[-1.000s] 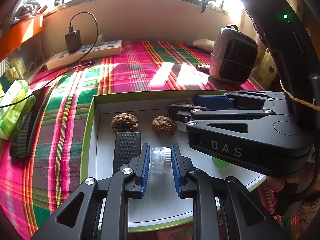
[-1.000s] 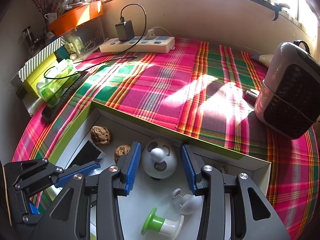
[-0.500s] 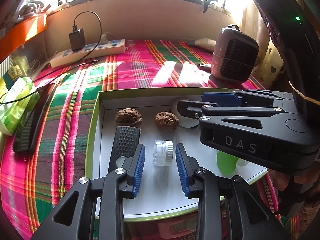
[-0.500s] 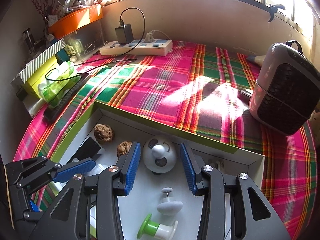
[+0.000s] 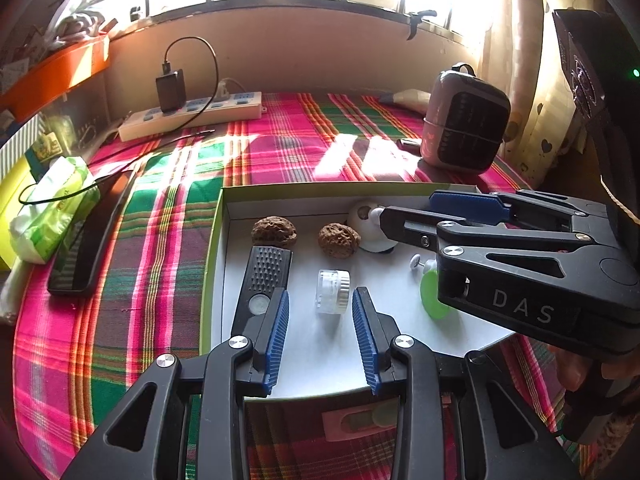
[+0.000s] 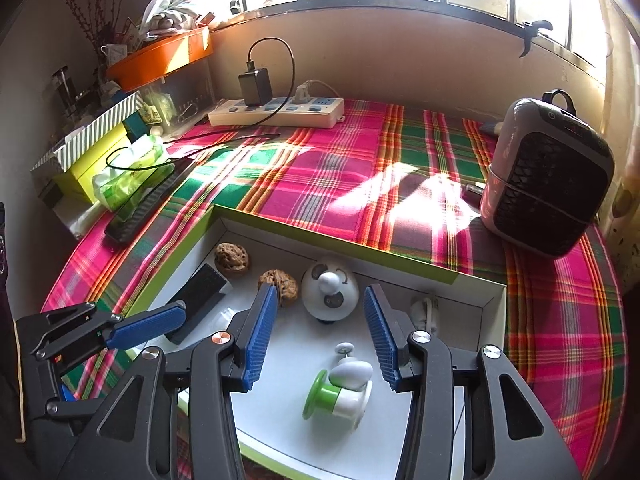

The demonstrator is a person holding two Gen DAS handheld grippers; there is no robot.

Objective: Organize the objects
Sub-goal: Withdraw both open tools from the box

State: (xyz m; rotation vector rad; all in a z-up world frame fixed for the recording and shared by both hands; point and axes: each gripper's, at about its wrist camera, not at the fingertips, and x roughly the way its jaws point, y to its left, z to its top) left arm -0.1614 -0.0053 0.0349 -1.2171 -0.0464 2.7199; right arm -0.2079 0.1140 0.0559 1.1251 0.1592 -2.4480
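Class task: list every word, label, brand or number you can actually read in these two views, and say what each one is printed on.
"DAS": on the side of the right gripper, left wrist view.
Print on the green tissue pack and on the boxes behind it: too blurred to read.
Nothing else legible.

tray (image 5: pixel 218 240): on the table (image 5: pixel 168 248), near side
walnuts: 2 side by side at the tray's far left, walnut (image 5: pixel 274 231) left of walnut (image 5: pixel 339 239)
round toy (image 6: pixel 329 293): just right of the walnuts, by the far wall
flat device (image 5: pixel 264 280): in the tray, near of the left walnut
small jar (image 5: pixel 333 291): in the tray, right of the flat device
stamp (image 6: pixel 336 399): near right in the tray, pin (image 6: pixel 351 367) touching it
power strip (image 6: pixel 276 114): far left on the table
heater (image 6: pixel 548 184): far right
phone (image 5: pixel 90 236): left of the tray, tissue pack (image 5: pixel 52 208) at its left
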